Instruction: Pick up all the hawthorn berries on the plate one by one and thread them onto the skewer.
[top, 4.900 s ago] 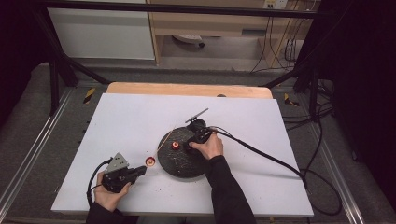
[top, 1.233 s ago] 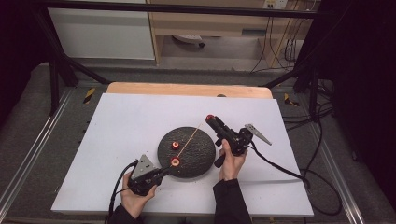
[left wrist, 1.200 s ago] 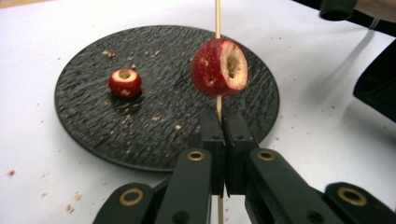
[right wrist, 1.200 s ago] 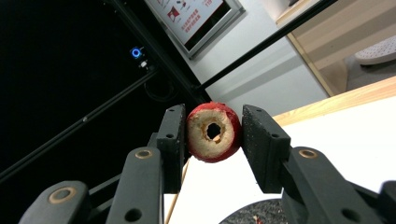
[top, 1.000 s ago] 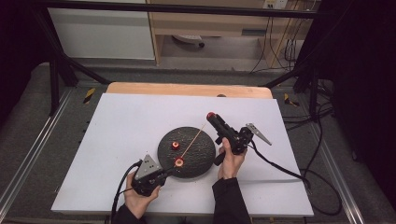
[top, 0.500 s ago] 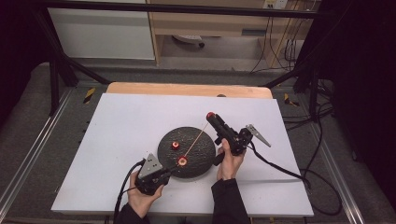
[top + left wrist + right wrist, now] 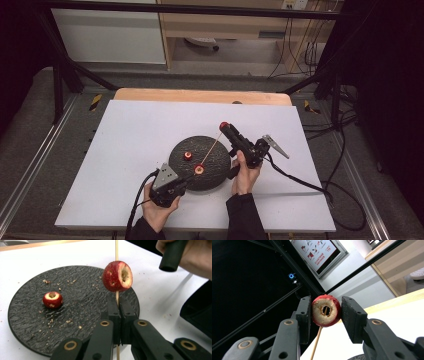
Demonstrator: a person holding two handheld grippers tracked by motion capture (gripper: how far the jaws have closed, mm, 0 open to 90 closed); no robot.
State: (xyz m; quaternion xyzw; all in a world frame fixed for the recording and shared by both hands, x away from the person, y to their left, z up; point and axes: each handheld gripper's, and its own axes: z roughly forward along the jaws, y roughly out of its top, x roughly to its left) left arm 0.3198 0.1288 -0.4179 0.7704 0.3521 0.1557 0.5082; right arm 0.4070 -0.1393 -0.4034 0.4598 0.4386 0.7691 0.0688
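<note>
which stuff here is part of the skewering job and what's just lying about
In the job:
- left claw, shut on the skewer
- fruit on the skewer
- right claw, shut on a cored red fruit
- loose fruit on the black plate

Lying about:
- crumbs on the plate
- wooden board at the table's far edge

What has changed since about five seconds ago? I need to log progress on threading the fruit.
The right gripper, then down at the round black slate plate, now holds a cored red fruit lifted above the table. The left gripper moved to the plate's edge and clamps the thin wooden skewer. One fruit stayed on the plate.
</note>
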